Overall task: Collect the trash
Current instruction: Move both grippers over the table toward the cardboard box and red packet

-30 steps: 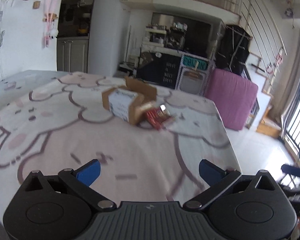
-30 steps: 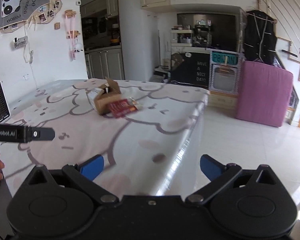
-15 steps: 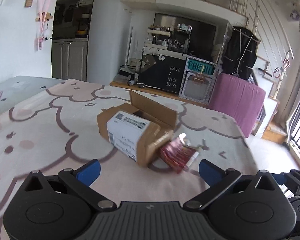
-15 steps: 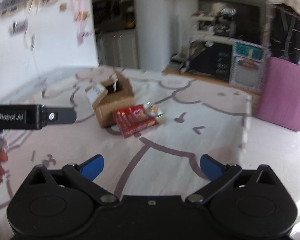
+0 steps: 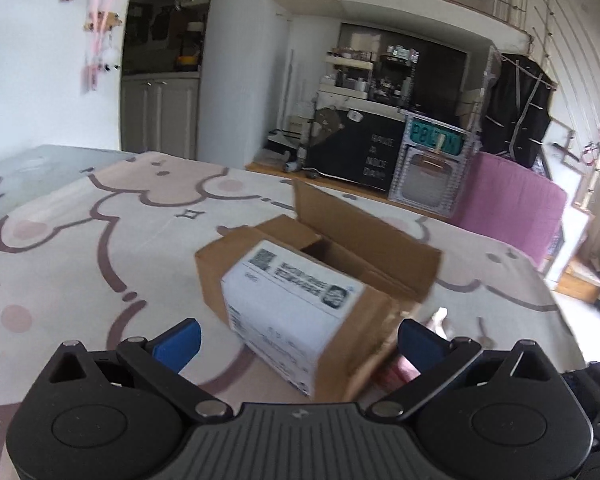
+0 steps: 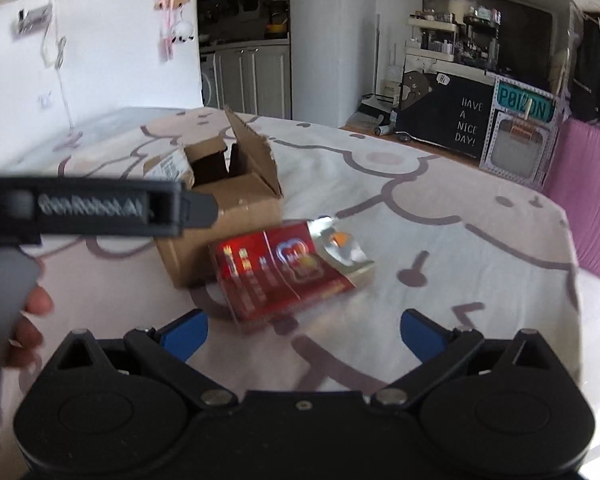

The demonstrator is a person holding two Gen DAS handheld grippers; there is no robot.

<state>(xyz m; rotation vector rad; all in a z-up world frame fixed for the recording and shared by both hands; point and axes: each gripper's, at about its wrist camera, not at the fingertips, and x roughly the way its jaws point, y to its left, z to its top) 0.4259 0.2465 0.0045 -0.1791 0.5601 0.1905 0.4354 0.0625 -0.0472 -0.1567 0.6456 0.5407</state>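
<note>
An open brown cardboard box (image 5: pixel 312 284) with a white shipping label lies on the patterned tablecloth (image 5: pixel 80 248), its flap up. My left gripper (image 5: pixel 298 338) is open, its blue fingertips on either side of the box's near corner, not touching. In the right wrist view the same box (image 6: pixel 224 196) lies beside a red foil packet (image 6: pixel 284 276) with a torn silver end. My right gripper (image 6: pixel 304 330) is open just short of the packet. The left gripper's body (image 6: pixel 92 210) and a hand (image 6: pixel 28 320) cross that view at the left.
The table's right edge (image 6: pixel 576 280) drops to a white floor. Beyond stand a pink padded block (image 5: pixel 512 208), a black "Have a nice day" board (image 6: pixel 456 120) and kitchen cabinets (image 5: pixel 160 116). A white wall with hanging decorations is on the left.
Both grippers have moved in toward the table's objects. The box now fills the left view between the fingers, and the red packet sits much nearer the right gripper. Both stayed open.
</note>
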